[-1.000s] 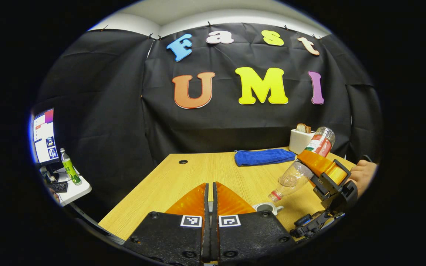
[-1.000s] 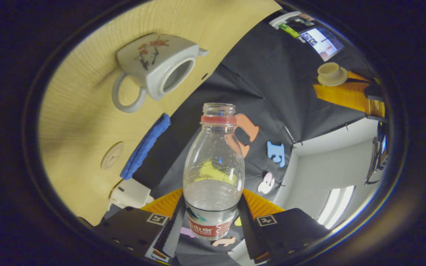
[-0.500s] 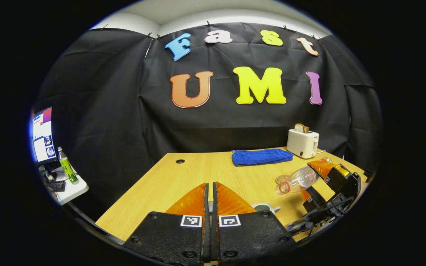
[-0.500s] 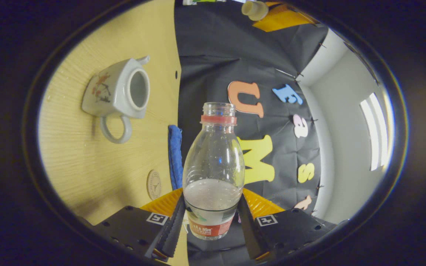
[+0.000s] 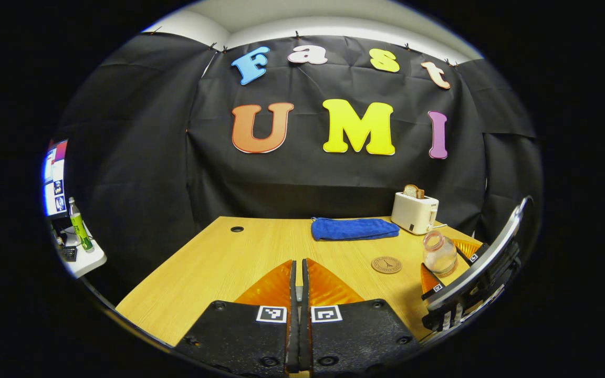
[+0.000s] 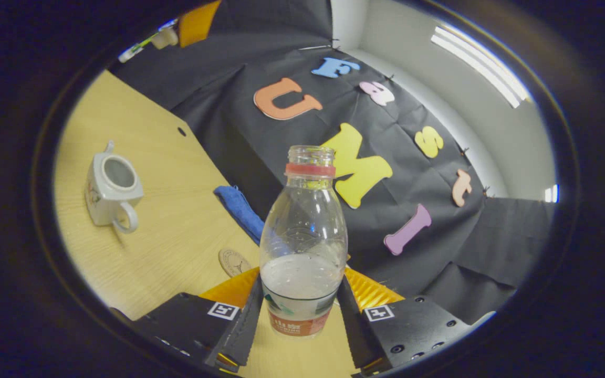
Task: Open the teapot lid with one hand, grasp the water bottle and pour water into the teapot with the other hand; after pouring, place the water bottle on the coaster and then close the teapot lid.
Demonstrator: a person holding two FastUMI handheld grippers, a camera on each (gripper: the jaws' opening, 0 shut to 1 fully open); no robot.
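Note:
In the right gripper view my right gripper (image 6: 302, 286) is shut on the clear water bottle (image 6: 303, 236), which has no cap and holds a little water. The white teapot (image 6: 111, 191) stands on the table at the left with its top open. A round coaster (image 6: 234, 261) lies just left of my fingers. The left gripper view has the bottle (image 5: 439, 254) upright in the right gripper (image 5: 443, 264), a little right of the coaster (image 5: 386, 264). My left gripper (image 5: 297, 273) is shut. It appears far off as the left gripper (image 6: 184, 27), holding the teapot lid (image 6: 165, 38).
A folded blue towel (image 5: 352, 229) lies at the back of the wooden table (image 5: 239, 262). Right of it stands a white toaster (image 5: 414, 212) with bread in it. Off the table's left edge, a side desk holds a monitor (image 5: 53, 176) and a green bottle (image 5: 76, 231).
The right gripper turned the bottle from neck-down over the teapot back to upright and carried it right, next to the coaster. The left gripper stayed shut, and the teapot left its view.

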